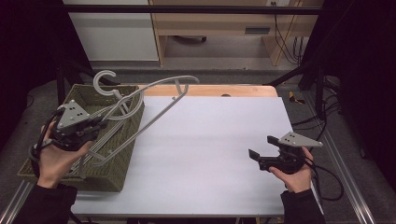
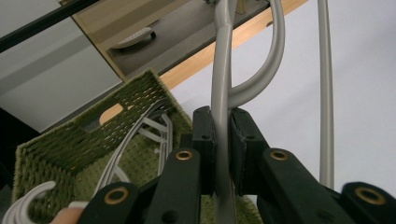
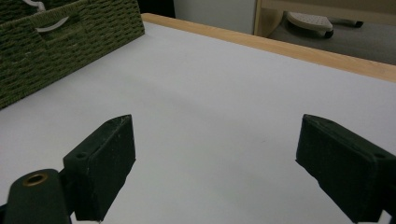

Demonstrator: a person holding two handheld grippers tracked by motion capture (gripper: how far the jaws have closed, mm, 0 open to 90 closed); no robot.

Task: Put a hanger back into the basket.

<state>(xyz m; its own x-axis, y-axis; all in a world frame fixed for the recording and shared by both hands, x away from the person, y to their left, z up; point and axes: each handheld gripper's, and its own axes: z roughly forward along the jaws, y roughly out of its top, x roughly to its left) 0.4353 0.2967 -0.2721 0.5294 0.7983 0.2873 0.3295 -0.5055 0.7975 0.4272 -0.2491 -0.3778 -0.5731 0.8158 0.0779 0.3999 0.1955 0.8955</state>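
Observation:
A grey plastic hanger (image 1: pixel 148 122) rises tilted out of a green woven basket (image 1: pixel 125 154) at the table's left, its far end reaching over the back of the white table top (image 1: pixel 210 135). My left gripper (image 1: pixel 100 125) hovers over the basket, shut on this hanger. In the left gripper view the two pads (image 2: pixel 205 140) clamp the hanger's grey bar (image 2: pixel 220 98). Several more grey hangers (image 2: pixel 140 140) lie inside the basket (image 2: pixel 70 144). My right gripper (image 1: pixel 263 147) is at the right, low over the table, open, with nothing between its wide-apart jaws (image 3: pixel 215 163).
The basket (image 3: pixel 70 37) stands on the table's left edge. A wooden strip (image 1: pixel 210 90) runs along the back of the table. Beyond it are a wooden desk (image 1: pixel 210 23) and cables on the floor (image 1: pixel 322 121) to the right.

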